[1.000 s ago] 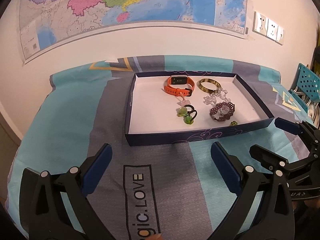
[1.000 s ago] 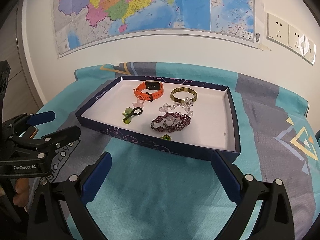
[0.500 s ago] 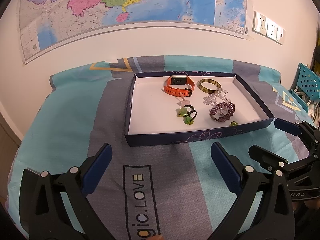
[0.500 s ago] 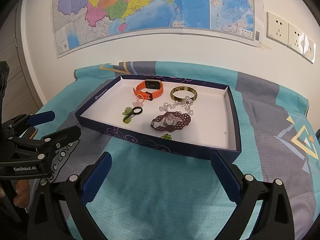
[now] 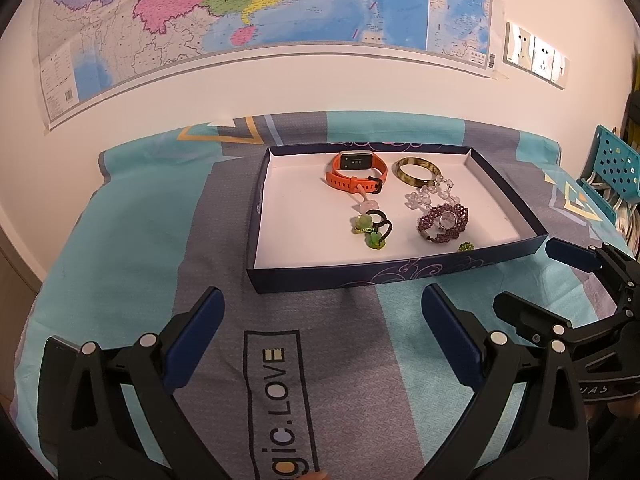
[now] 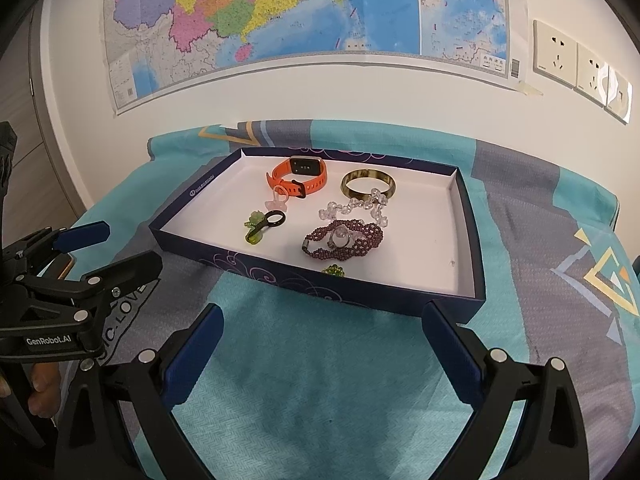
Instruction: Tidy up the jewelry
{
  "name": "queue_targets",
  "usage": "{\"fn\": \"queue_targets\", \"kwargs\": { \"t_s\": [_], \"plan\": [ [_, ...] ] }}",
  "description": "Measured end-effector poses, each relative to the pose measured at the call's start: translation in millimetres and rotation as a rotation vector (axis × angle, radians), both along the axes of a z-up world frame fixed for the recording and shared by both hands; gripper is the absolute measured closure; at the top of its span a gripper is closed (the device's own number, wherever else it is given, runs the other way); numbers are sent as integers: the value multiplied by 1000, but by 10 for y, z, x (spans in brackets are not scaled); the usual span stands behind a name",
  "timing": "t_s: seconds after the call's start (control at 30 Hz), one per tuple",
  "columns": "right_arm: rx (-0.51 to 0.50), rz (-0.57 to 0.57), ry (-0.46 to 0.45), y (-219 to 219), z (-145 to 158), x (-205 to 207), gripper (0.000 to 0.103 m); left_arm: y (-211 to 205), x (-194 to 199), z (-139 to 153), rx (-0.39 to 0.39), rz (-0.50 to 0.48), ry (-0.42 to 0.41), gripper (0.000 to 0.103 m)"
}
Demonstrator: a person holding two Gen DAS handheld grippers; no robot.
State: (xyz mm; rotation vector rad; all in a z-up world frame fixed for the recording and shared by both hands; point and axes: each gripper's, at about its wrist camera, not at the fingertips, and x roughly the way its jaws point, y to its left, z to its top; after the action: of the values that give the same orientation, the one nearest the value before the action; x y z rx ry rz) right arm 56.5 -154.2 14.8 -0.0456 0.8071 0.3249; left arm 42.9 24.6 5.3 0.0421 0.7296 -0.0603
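Where jewelry lies, tray (image 6: pixel 468 240) is navy, white-lined.

A large, brightly coloured paper wall map (image 5: pixel 256 12) hangs on the cream wall, its lower edge above the table. White wall sockets (image 6: pixel 580 62) sit in a row to its right. A teal and grey patterned cloth (image 6: pixel 312 392) covers the table. A teal perforated plastic chair (image 5: pixel 614 168) stands at the far right.
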Motion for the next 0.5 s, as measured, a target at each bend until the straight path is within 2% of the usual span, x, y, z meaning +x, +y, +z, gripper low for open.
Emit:
{"fn": "queue_targets", "kwargs": {
  "t_s": [0.5],
  "plan": [
    [3,-5,0,-4,-11,7,7,-20,12,-26,-1,-3,7,6]
  ]
}}
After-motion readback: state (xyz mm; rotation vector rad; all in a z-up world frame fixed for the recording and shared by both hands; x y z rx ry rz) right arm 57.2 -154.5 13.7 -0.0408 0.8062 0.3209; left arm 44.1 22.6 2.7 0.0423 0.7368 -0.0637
